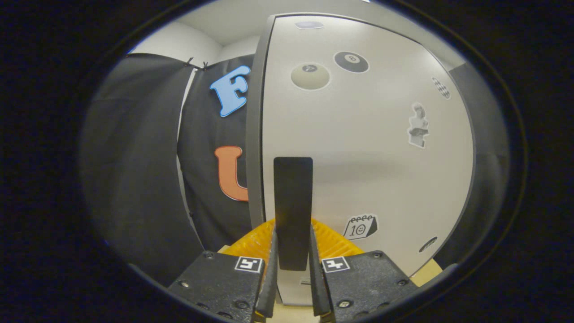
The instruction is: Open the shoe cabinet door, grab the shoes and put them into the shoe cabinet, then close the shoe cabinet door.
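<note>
1. The gripper view rides on the gripper point(292, 251) and looks forward along its two fingers, which rise from the bottom centre of the frame.
2. It faces the shoe cabinet door point(358, 148) squarely and from very close; the door covers the centre and right.
3. The fingers are closed on the door's dark handle point(293, 202) at centre.

Handle point(293, 211) between the claw point(292, 251) fingers, on the cabinet door point(358, 157); booth wall left.
</note>
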`<state>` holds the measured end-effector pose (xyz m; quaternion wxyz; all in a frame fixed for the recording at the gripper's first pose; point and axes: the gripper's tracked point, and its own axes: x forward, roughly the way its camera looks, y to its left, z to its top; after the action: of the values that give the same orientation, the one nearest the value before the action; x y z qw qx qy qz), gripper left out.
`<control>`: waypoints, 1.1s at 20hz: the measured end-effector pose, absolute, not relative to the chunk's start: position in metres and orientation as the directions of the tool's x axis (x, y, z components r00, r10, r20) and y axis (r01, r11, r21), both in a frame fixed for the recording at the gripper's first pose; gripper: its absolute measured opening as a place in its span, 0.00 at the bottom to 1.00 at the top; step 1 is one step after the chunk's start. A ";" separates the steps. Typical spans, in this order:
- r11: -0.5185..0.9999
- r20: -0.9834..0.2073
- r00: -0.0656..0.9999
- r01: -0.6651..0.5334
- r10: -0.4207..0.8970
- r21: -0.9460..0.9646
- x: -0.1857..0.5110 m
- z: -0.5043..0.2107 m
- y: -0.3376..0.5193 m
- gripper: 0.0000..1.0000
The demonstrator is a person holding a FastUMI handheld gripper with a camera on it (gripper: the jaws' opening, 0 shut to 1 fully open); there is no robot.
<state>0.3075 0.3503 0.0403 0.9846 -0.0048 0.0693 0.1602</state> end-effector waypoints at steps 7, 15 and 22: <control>0.920 -0.155 0.907 -0.392 0.391 0.026 0.292 0.036 0.343 0.34; 0.894 -0.169 0.879 -0.447 0.446 0.036 0.261 0.039 0.330 0.30; 0.873 -0.165 0.857 -0.482 0.488 0.078 0.226 0.042 0.310 0.29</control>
<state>0.2262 0.3097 0.0422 0.9635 0.0167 0.0902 0.2516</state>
